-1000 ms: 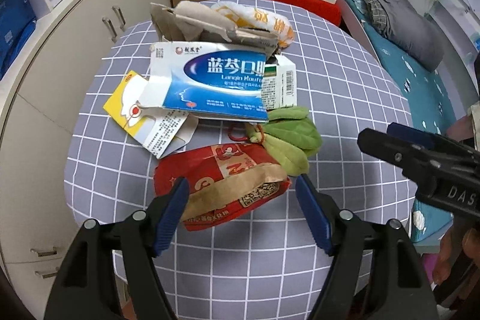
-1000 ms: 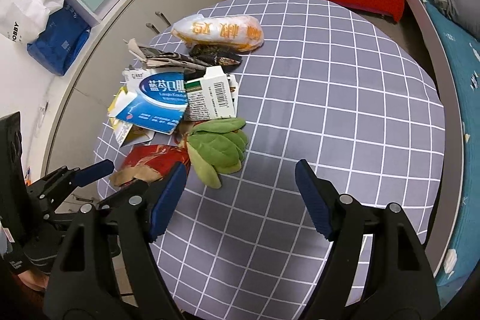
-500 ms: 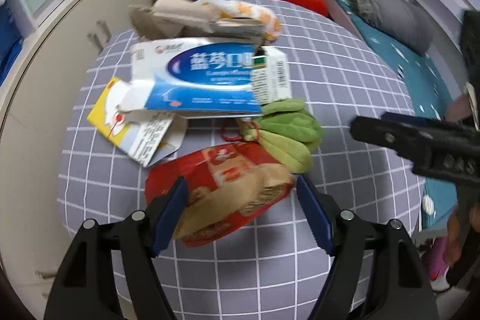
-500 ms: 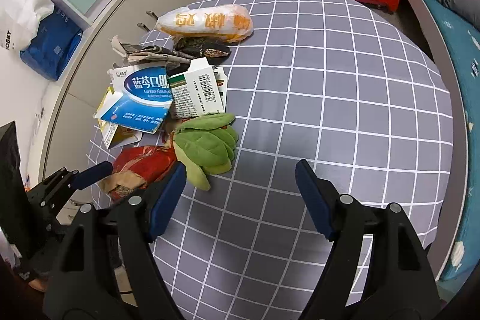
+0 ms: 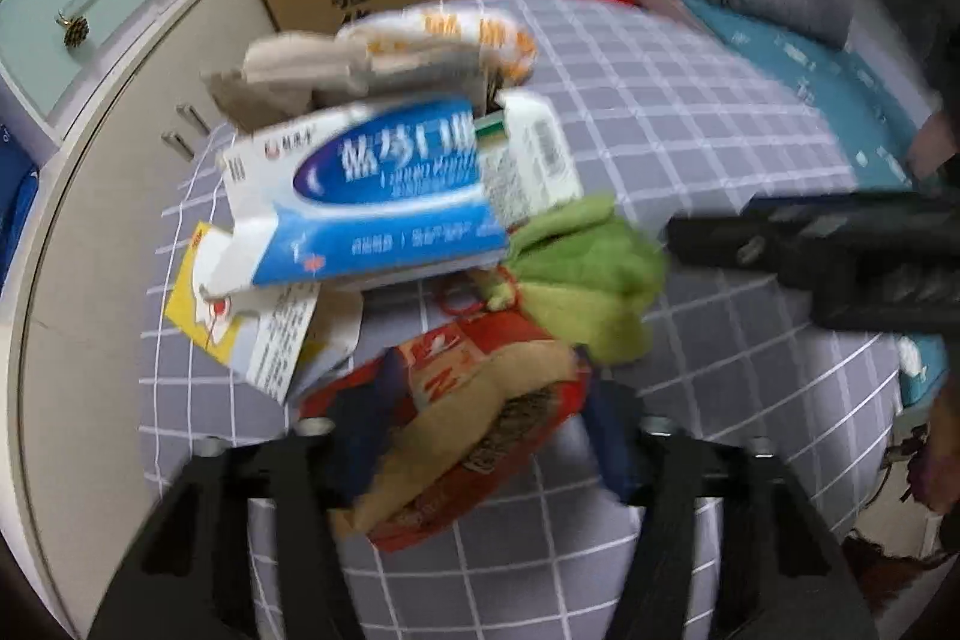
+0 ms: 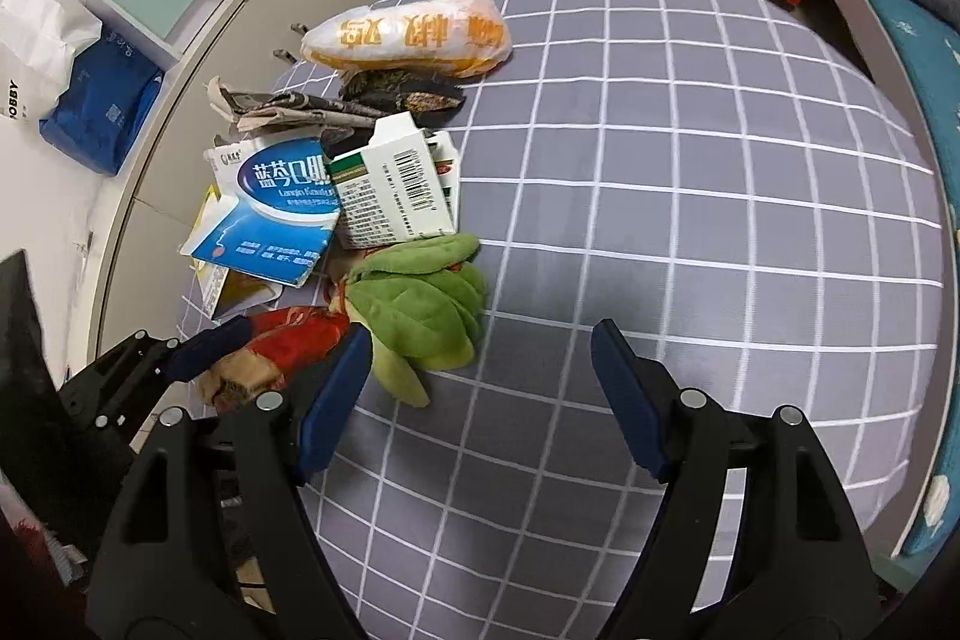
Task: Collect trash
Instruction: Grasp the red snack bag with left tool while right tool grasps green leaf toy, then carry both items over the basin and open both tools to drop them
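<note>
Two tools over a checked tabletop (image 6: 690, 172). Left tool (image 5: 480, 418), jaws just closing, now pinching a crumpled red-and-tan wrapper (image 5: 480, 400) at the tabletop's near edge. Right tool (image 6: 480, 388) released, jaws wide, nothing between, hanging just beside green plush leaves (image 6: 426, 304). Farther out: blue-and-white carton (image 6: 270, 214), barcode box (image 6: 390, 190), folded newspaper (image 6: 288, 109), orange-printed bag (image 6: 408, 37).

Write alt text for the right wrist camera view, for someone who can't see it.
The open right gripper hovers over a grey checked tablecloth, empty, beside a green plush leaf toy. Left of it, the left gripper has just been closing around a red and brown wrapper. Behind lie a blue medicine box, a white carton and an orange printed bag.
</note>
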Demonstrator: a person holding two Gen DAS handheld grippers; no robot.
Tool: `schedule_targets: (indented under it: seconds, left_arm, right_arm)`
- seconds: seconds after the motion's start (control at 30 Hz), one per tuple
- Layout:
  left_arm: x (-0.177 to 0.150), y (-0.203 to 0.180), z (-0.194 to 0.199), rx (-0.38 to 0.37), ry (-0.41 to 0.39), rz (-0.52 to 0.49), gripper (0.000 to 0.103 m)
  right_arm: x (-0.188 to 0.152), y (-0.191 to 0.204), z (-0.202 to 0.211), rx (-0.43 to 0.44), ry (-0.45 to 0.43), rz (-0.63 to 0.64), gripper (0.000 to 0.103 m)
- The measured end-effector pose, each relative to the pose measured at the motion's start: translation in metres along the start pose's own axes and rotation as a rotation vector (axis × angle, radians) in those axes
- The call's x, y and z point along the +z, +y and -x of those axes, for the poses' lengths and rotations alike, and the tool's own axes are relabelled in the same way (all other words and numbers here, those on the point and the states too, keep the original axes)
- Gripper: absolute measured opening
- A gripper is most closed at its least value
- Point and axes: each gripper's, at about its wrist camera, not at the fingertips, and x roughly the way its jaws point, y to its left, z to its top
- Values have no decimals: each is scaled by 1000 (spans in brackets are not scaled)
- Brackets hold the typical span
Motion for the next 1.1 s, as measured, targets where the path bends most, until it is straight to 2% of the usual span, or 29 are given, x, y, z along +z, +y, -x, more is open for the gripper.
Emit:
schedule_targets:
  seconds: [0.13,0.3,0.33,0.37,0.4,0.47,0.53,0.8,1.1]
  left_arm:
    - [3,5,8,5,-36,3,39]
    - [5,5,15,25,-46,0,36]
    - [6,5,16,27,-44,-1,36]
    - [6,4,16,31,-43,-2,35]
    - [6,3,17,33,-40,-5,35]
    - [9,2,19,41,-42,-3,33]
    - [13,0,23,42,-39,7,33]
    - [41,-34,47,-36,-54,67,32]
    - [93,-111,59,-94,-80,71,32]
  right_arm:
    - [3,6,-19,34,17,4,75]
    - [6,15,-38,76,40,19,74]
    - [7,18,-41,76,36,34,71]
    - [8,21,-42,78,36,51,60]
    - [9,23,-45,86,57,61,29]
    - [9,23,-44,99,67,61,25]
    - [8,21,-36,113,64,68,9]
    - [10,-21,24,127,18,61,7]
    - [25,-102,94,109,-53,-18,7]
